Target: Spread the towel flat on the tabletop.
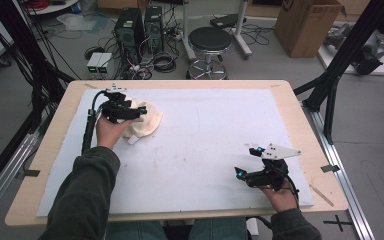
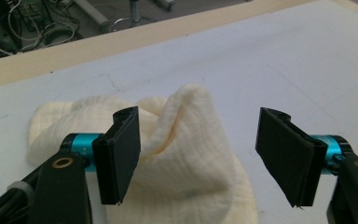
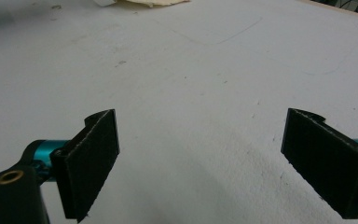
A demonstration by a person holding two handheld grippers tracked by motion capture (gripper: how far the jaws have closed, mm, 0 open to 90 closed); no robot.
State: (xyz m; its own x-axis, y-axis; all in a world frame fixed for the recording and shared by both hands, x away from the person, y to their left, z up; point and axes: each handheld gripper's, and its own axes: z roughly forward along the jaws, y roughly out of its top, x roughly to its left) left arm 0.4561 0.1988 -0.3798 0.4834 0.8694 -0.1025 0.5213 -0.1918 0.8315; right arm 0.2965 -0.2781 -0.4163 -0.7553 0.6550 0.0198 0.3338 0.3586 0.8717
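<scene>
- A crumpled cream cloth (image 1: 146, 122) is seen on the far left part of the white mat (image 1: 205, 150); the mat is spread over a wooden table (image 1: 50, 150).
- The left gripper (image 1: 141, 113) is held directly over the cloth in the high view; in the left gripper view (image 2: 198, 156) its jaws are spread wide, with a raised fold of the cloth (image 2: 186, 140) standing between them; the cloth is seen close against one jaw, well apart from the other; nothing is clamped.
- The right gripper (image 1: 246, 161) is held above the near right part of the mat, well apart from the cloth; in the right gripper view (image 3: 200, 161) its jaws are parted wide over bare mat (image 3: 205, 93), nothing between them; an edge of the cloth (image 3: 149, 3) is seen far off at the top of that view.
- Beyond the table, a black stool (image 1: 209, 40), computer towers (image 1: 139, 27) and a cardboard box (image 1: 307, 22) are seen on the floor.
</scene>
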